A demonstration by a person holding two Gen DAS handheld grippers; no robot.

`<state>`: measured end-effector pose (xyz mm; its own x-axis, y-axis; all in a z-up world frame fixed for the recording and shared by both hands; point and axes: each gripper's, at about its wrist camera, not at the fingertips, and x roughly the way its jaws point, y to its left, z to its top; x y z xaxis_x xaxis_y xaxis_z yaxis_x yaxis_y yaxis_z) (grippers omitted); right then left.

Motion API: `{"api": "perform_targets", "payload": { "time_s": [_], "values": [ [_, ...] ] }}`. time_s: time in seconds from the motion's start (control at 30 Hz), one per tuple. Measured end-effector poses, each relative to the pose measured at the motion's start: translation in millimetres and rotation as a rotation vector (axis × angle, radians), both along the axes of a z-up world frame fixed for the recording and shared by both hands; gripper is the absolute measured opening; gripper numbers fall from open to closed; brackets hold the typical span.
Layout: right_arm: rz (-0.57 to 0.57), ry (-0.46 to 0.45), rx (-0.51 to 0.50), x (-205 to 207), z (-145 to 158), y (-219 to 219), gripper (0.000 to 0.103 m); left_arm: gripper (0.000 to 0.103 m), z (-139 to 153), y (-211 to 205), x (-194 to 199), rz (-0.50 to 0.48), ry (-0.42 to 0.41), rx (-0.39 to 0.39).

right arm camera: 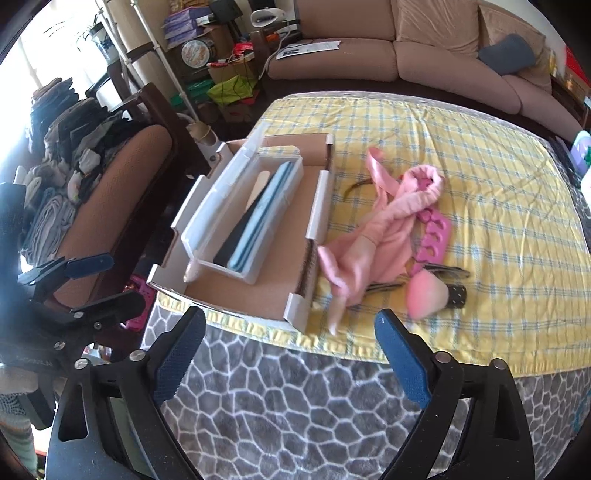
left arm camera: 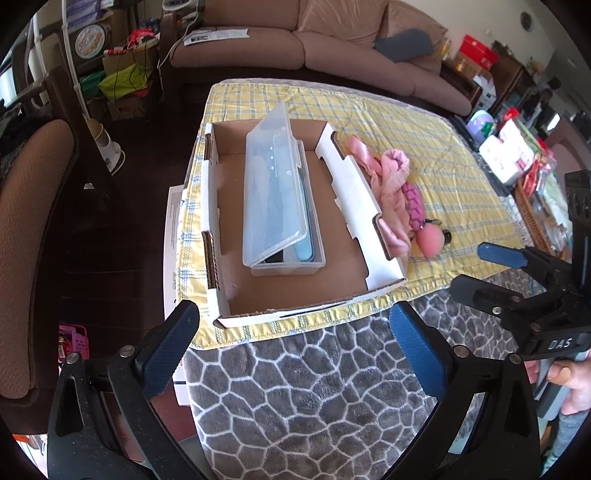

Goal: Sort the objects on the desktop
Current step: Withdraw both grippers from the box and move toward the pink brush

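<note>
A shallow cardboard tray lies on the yellow checked cloth. Inside it stands a clear plastic case with its lid open, holding blue and black nail files. Right of the tray lie a pink cloth band, a magenta toe separator, a pink sponge puff and a small black item. My left gripper is open and empty before the tray. My right gripper is open and empty before the tray's right corner.
A grey pebble-pattern blanket covers the near table edge. A brown chair stands at the left. A sofa runs along the back. Boxes and packets crowd the table's right side.
</note>
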<state>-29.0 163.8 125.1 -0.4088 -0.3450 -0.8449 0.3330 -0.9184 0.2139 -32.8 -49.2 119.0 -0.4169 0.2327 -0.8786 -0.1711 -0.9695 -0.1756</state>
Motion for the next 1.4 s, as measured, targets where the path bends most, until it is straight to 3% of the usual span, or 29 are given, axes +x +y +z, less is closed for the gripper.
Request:
{"api": "perform_targets", "payload": {
  "time_s": [0.3, 0.77, 1.0, 1.2, 1.3, 1.4],
  "values": [
    [-0.056, -0.016, -0.027, 9, -12, 39, 0.103, 0.103, -14, 17, 6, -0.012, -0.016, -0.033],
    [-0.164, -0.009, -0.088, 7, -23, 96, 0.103, 0.103, -11, 48, 2, -0.048, 0.006, -0.046],
    [-0.204, -0.001, -0.096, 7, -28, 117, 0.103, 0.103, -5, 44, -5, -0.061, 0.03, 0.04],
    [-0.211, 0.023, -0.091, 11, -27, 131, 0.103, 0.103, 2, 1, -30, 0.033, 0.013, 0.133],
    [-0.228, 0.026, -0.118, 8, -29, 140, 0.102, 0.103, 4, -8, -38, 0.042, 0.017, 0.136],
    [-0.248, 0.026, -0.141, 3, -33, 147, 0.102, 0.103, 6, -16, -46, 0.049, 0.018, 0.189]
  ]
}}
